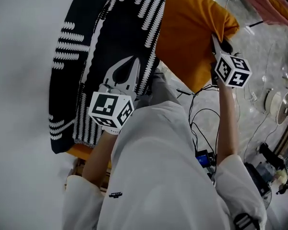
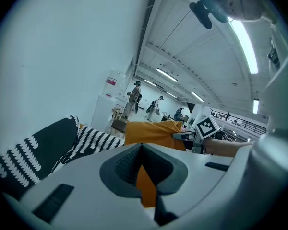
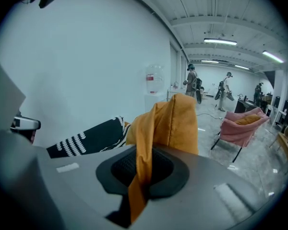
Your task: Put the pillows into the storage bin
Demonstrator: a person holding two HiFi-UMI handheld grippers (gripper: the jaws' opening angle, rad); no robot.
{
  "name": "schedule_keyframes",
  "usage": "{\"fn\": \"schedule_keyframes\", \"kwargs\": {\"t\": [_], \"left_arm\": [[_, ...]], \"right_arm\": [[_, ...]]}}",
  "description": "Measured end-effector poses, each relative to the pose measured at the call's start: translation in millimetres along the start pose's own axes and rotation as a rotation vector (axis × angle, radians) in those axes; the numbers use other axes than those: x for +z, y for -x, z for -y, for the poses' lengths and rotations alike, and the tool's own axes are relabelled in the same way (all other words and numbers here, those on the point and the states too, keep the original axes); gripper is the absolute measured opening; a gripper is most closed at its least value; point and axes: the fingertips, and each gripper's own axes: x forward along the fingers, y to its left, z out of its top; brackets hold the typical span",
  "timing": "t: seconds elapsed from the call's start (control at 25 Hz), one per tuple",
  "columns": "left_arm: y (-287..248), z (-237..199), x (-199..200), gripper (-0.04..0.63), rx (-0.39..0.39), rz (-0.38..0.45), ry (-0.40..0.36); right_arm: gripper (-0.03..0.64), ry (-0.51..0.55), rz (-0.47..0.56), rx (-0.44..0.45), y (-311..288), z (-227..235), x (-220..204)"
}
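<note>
I hold up one big pillow, orange (image 1: 192, 37) on one face and black with white woven stripes (image 1: 105, 37) on the other. My left gripper (image 1: 133, 62) bites its lower edge and is shut on orange fabric (image 2: 145, 186). My right gripper (image 1: 214, 38) holds the pillow's right corner, shut on a fold of orange cloth (image 3: 139, 176). In the left gripper view the pillow (image 2: 151, 132) stretches across to the right gripper (image 2: 182, 136). In the right gripper view the striped face (image 3: 86, 138) lies behind the orange corner (image 3: 175, 121).
A white wall fills the left. A pink chair (image 3: 240, 126) stands on the glossy floor at right. Black cables (image 1: 201, 116) and small gear lie by my feet. A woven brown thing (image 1: 77, 169) shows under my left arm. People walk far off (image 3: 192, 83).
</note>
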Motion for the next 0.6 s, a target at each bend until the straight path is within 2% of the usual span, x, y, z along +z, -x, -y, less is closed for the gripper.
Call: {"fn": "schedule_keyframes", "kwargs": {"t": [0.32, 0.6], "left_arm": [[-51, 59, 16, 0.009, -0.105, -0.057, -0.075], [-90, 87, 16, 0.009, -0.167, -0.120, -0.118]], "right_arm": [[0.040, -0.059, -0.033, -0.119, 47, 80, -39], [0.041, -0.127, -0.090, -0.192, 62, 125, -93]]}}
